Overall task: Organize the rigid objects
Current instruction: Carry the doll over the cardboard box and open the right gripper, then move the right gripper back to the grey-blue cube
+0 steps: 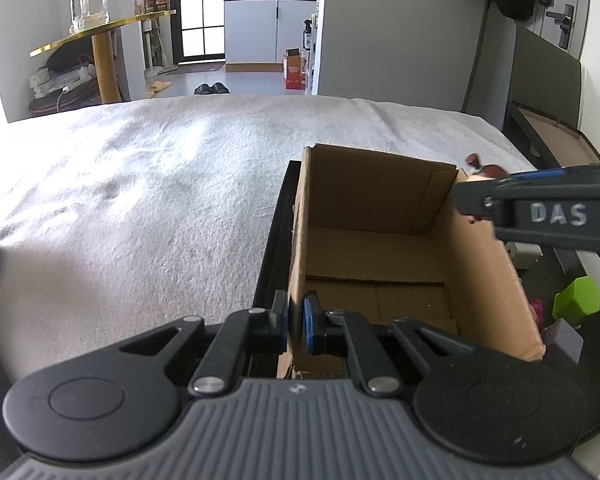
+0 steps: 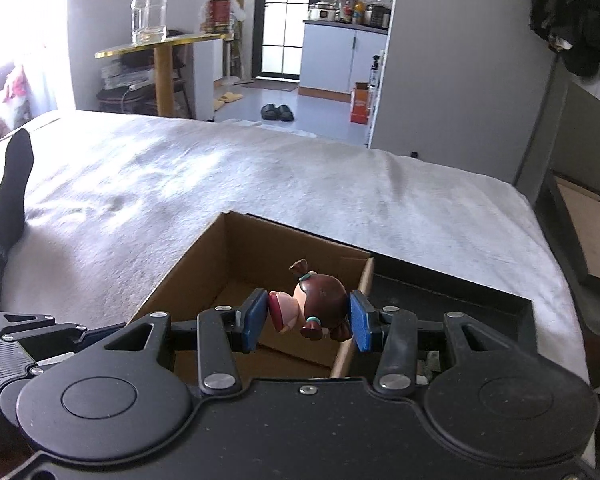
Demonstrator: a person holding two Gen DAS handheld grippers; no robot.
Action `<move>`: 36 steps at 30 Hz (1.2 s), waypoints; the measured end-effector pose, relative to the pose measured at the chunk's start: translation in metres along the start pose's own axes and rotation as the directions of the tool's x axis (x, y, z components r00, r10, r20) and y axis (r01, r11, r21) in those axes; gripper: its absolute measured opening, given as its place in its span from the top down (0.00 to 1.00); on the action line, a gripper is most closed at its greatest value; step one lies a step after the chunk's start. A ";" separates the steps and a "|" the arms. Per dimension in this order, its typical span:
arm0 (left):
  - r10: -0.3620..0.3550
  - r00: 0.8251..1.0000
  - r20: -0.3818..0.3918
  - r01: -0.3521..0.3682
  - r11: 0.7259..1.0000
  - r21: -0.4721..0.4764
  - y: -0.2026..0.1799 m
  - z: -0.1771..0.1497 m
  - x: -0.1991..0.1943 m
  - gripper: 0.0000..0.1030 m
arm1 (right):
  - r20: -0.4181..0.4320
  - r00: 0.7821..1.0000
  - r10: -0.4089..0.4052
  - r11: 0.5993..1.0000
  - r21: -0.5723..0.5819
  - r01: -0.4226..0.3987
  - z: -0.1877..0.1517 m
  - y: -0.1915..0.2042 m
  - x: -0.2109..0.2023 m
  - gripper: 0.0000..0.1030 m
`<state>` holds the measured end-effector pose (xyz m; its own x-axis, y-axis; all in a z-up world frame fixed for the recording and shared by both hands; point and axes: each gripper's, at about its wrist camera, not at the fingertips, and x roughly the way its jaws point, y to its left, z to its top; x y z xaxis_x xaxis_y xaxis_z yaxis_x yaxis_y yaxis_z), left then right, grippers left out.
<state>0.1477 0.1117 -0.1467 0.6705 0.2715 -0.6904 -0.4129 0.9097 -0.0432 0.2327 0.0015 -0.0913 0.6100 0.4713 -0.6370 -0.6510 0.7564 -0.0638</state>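
An open cardboard box [image 1: 380, 200] stands in a black tray [image 1: 274, 240] on the bed, with nothing inside it. My left gripper [image 1: 298, 322] is shut on the box's near left wall, one pad on each side. My right gripper [image 2: 308, 320] is shut on a small doll [image 2: 312, 304] with brown pigtails and a pink body, held sideways between the blue pads. The doll hangs above the right wall of the box [image 2: 260, 248]. In the left wrist view the right gripper [image 1: 472, 196] reaches in from the right, the doll [image 1: 482, 170] only just showing.
A green block [image 1: 578, 298], a grey block [image 1: 566, 338] and a pink item [image 1: 536, 310] lie in the tray right of the box. A white cover [image 2: 260, 168] spreads over the bed. A person's leg in a black sock [image 2: 12, 176] rests at the left.
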 end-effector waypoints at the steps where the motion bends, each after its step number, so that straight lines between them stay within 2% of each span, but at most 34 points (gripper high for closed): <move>1: 0.001 1.000 -0.001 -0.001 1.000 -0.002 0.000 0.000 0.001 0.93 | -0.003 1.000 0.006 1.000 -0.003 -0.006 0.001 0.002 0.002 0.58; 11: -0.017 1.000 -0.006 0.017 1.000 -0.020 0.004 0.001 0.000 0.93 | -0.065 0.998 0.017 0.999 -0.041 -0.020 0.003 0.015 0.020 0.57; 15: -0.025 1.000 -0.012 0.025 0.999 -0.023 0.004 0.001 0.001 0.92 | -0.056 0.998 -0.032 0.997 -0.068 0.028 0.002 0.018 0.017 0.46; 29: 0.006 1.000 -0.027 -0.005 1.000 0.024 -0.004 0.002 0.002 0.92 | -0.064 0.997 -0.053 0.997 0.054 0.056 -0.018 -0.023 -0.019 0.44; 36: 0.044 0.994 -0.098 -0.038 0.997 0.067 -0.016 0.008 0.006 0.85 | -0.081 0.995 -0.054 0.990 0.126 0.064 -0.034 -0.047 -0.025 0.44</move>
<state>0.1631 0.1014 -0.1448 0.5882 0.2798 -0.7588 -0.3960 0.9177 0.0314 0.2331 -0.0613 -0.0982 0.6060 0.3916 -0.6924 -0.5483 0.8362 -0.0069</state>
